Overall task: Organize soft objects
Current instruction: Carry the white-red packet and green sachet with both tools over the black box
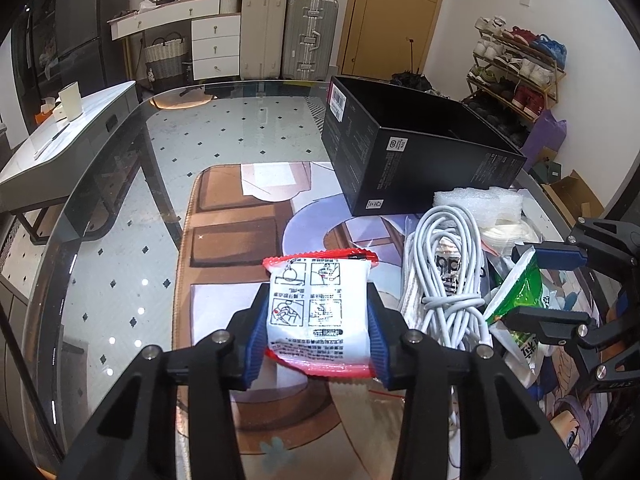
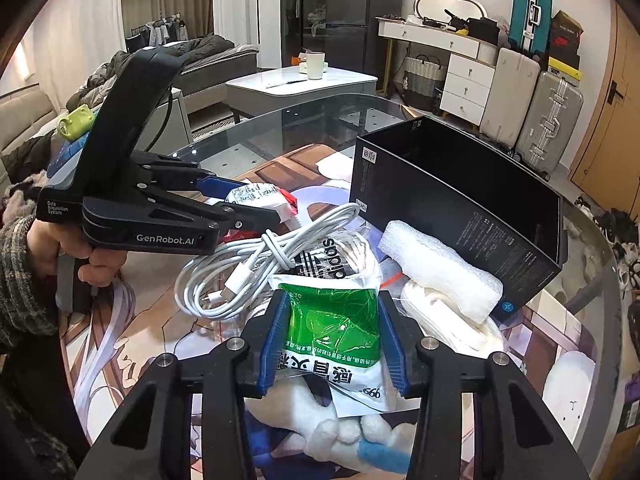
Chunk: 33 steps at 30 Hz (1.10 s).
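My left gripper [image 1: 318, 320] is shut on a white sachet with red edges [image 1: 318, 308] and holds it above the printed mat; it also shows in the right wrist view [image 2: 256, 200]. My right gripper [image 2: 332, 336] is shut on a green and white sachet [image 2: 332, 320], seen at the right in the left wrist view [image 1: 516, 292]. Between them lies a pile: a coiled white cable [image 1: 444, 264], a bag with black lettering [image 2: 332, 260], white foam [image 2: 436, 268] and a white plush toy [image 2: 320, 428]. An open black box [image 1: 420, 144] stands behind the pile.
The glass table [image 1: 120, 200] carries a printed mat [image 1: 228, 216]. A white side table with a cup [image 2: 316, 66] stands beyond it. Suitcases [image 1: 308, 36], drawers and a shoe rack [image 1: 520, 68] line the walls.
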Each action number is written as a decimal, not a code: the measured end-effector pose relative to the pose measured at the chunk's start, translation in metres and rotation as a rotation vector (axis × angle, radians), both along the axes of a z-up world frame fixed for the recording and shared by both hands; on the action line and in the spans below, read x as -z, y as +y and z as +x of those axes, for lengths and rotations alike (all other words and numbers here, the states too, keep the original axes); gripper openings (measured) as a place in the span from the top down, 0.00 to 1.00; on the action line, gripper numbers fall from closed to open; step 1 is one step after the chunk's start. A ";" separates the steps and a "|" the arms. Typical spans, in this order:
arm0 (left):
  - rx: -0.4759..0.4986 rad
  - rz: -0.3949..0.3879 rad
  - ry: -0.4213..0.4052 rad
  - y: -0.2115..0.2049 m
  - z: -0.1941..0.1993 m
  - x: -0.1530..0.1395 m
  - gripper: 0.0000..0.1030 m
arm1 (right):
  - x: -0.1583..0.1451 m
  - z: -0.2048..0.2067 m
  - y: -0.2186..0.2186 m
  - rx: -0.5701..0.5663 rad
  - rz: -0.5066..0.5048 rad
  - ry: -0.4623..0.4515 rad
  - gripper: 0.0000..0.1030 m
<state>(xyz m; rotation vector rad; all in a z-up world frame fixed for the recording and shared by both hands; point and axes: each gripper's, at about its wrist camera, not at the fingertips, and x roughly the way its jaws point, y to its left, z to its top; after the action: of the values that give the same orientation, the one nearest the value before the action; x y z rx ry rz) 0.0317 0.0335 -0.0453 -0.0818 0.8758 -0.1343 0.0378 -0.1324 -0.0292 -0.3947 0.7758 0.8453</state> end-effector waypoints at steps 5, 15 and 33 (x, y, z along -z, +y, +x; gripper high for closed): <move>0.003 -0.001 -0.012 0.000 -0.003 -0.003 0.60 | 0.000 0.003 -0.004 0.019 0.024 0.016 0.61; -0.001 -0.021 -0.037 -0.001 -0.006 -0.013 0.60 | -0.002 0.009 -0.017 0.051 0.089 0.061 0.88; 0.004 -0.021 -0.061 -0.011 -0.012 -0.024 0.60 | -0.011 0.007 -0.025 0.075 0.134 0.075 0.94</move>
<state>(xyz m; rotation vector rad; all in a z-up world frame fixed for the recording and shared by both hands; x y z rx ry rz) 0.0198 0.0220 -0.0209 -0.0951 0.8135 -0.1490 0.0443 -0.1572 -0.0178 -0.2150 0.7941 0.8404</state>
